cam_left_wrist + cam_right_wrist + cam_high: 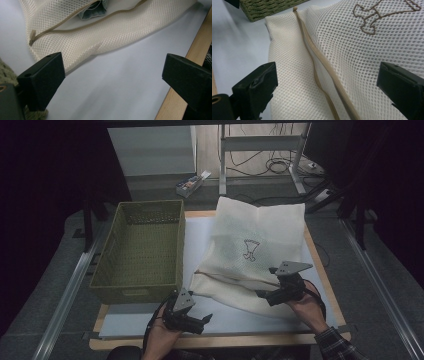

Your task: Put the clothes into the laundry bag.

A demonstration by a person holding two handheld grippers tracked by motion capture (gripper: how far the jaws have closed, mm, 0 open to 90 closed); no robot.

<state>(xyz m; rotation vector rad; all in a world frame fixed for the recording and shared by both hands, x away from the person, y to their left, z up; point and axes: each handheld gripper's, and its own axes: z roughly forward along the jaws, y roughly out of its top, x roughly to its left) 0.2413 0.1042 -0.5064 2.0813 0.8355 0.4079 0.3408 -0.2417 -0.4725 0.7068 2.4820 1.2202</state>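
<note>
Both claws, the left claw (207, 318) and the right claw (265, 282), are black (each topped by a grey three-cornered plate), trailing black cables, beside a plaid sleeve (334, 344).

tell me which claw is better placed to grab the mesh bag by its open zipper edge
Right, probably. The right claw hangs open directly over the mesh bag beside its zipper; the left claw is open over bare table, off the bag's corner.

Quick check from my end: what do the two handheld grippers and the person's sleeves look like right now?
Both the left gripper and right gripper are black, each with two blocky jaws, a grey three-cornered plate on top and a black trailing cable. A dark plaid sleeve covers the right forearm.
</note>
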